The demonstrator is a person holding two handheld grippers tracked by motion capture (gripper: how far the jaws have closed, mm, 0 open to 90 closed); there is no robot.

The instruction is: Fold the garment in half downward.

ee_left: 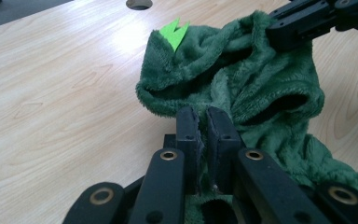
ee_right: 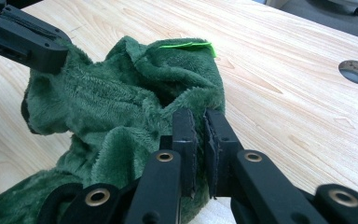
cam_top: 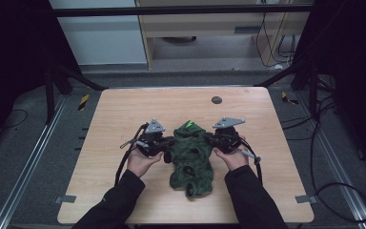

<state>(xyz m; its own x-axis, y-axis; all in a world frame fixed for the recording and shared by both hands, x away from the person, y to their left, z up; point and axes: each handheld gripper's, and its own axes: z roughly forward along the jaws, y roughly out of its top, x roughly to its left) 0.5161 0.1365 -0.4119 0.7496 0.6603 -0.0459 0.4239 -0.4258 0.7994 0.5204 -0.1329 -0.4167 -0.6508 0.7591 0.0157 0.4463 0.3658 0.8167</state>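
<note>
We see a soft, fuzzy dark green cloth costume (cam_top: pixel 190 157) with a bright green spike (cam_top: pixel 189 124) in the middle of the light wooden table (cam_top: pixel 114 119), between two hands. The left gripper (ee_left: pixel 204 122) has its black jaws squeezed together on the costume's edge. The right gripper (ee_right: pixel 200 123) pinches the other edge the same way. The cloth bunches up between them, and its lower part lies on the table

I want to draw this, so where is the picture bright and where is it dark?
High view: dim, with black sides around the table. Left gripper view: a white shine on the wood beside the green fleece garment. Right gripper view: evenly bright, and its lime tag glows.
</note>
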